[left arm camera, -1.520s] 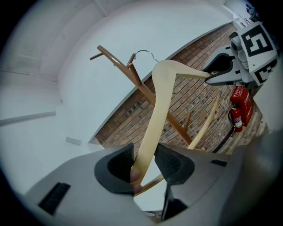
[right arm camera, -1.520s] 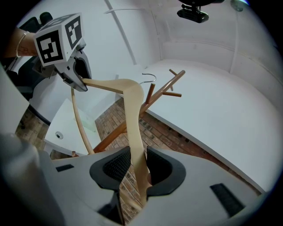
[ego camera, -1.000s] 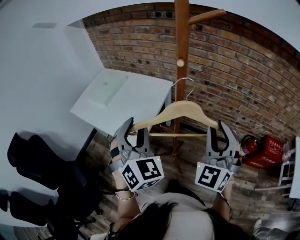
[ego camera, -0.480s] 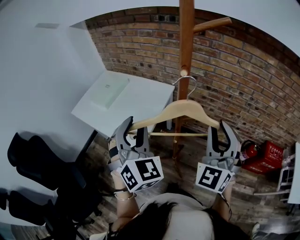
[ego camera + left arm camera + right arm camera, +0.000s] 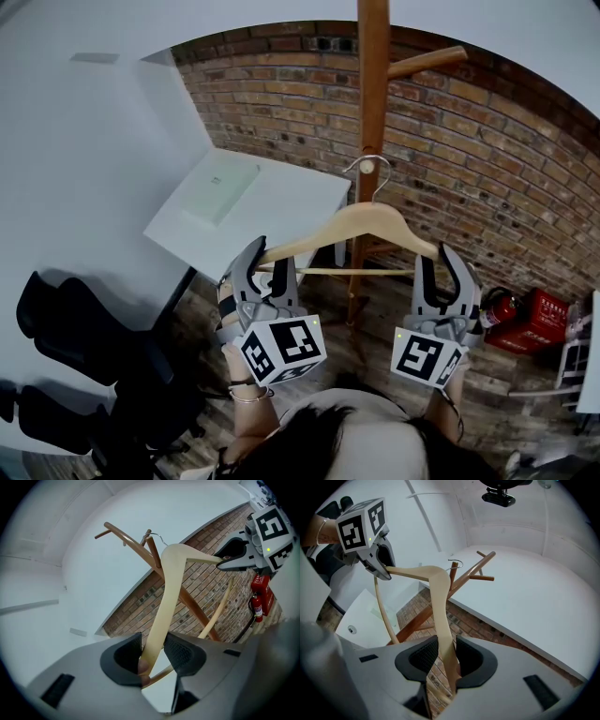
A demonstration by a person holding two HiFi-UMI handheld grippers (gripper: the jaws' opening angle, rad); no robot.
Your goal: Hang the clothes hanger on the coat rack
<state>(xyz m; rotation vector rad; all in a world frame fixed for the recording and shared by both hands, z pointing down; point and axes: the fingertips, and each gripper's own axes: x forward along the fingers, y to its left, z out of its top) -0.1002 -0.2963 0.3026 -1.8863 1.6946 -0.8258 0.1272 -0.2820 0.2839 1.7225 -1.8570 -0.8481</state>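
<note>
Two tools, one hanger (image 5: pixel 375 217).
Left tool (image 5: pixel 270 260) and right tool (image 5: pixel 437 264) clamp its ends; hook (image 5: pixel 378 178) maybe touches coat rack (image 5: pixel 372 84) peg.

the clothes hanger (image 5: pixel 361 220) sits higher against the coat rack (image 5: pixel 372 94), lifted at its two ends by the left gripper (image 5: pixel 269 261) and the right gripper (image 5: pixel 436 262). its wire hook (image 5: pixel 385 173), a second ago clearly below the round peg end (image 5: pixel 367 167), now overlaps it in the head view; whether it is over the peg cannot be told. the slanted upper peg (image 5: pixel 427 62) shows lower in that view.
</note>
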